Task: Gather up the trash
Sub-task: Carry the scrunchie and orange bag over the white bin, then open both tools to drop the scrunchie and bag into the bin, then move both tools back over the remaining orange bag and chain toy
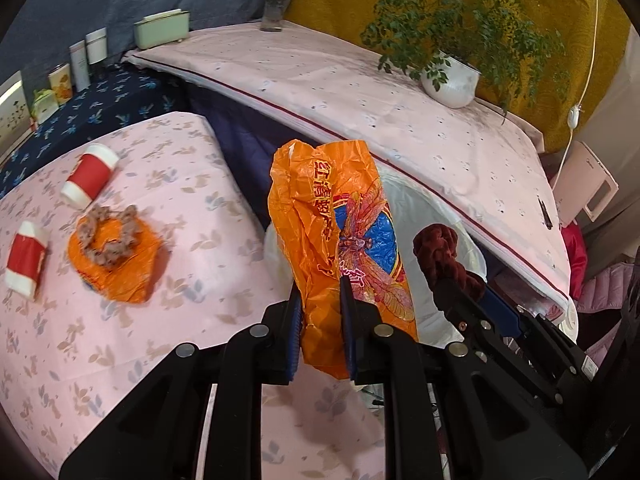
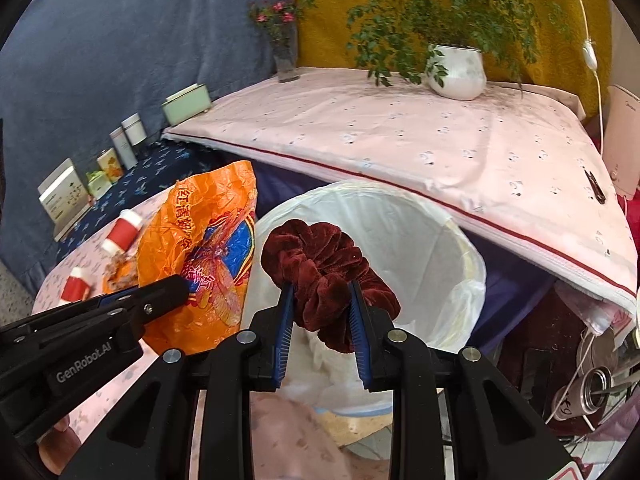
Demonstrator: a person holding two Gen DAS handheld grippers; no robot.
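Observation:
My left gripper (image 1: 320, 300) is shut on a crumpled orange plastic wrapper (image 1: 340, 216) with a dragonfly print, held at the table's right edge beside the bin. My right gripper (image 2: 322, 296) is shut on a dark red velvet scrunchie (image 2: 320, 264), held over the mouth of a white-lined trash bin (image 2: 420, 240). In the right wrist view the left gripper (image 2: 182, 286) shows at the left with the orange wrapper (image 2: 200, 248). On the pink table (image 1: 200, 280) lie a second orange wrapper (image 1: 116, 264) with a brown scrunchie (image 1: 110, 236) on it and two red-and-white tubes (image 1: 90, 180) (image 1: 26, 258).
A raised pink board (image 2: 400, 140) behind the bin carries a white potted plant (image 2: 458, 72), a glass vase with flowers (image 2: 286, 56) and a green box (image 2: 186, 104). Small bottles and boxes (image 2: 120, 152) line a blue-cloth shelf at the left. Cans and a cable (image 2: 592, 388) lie low right.

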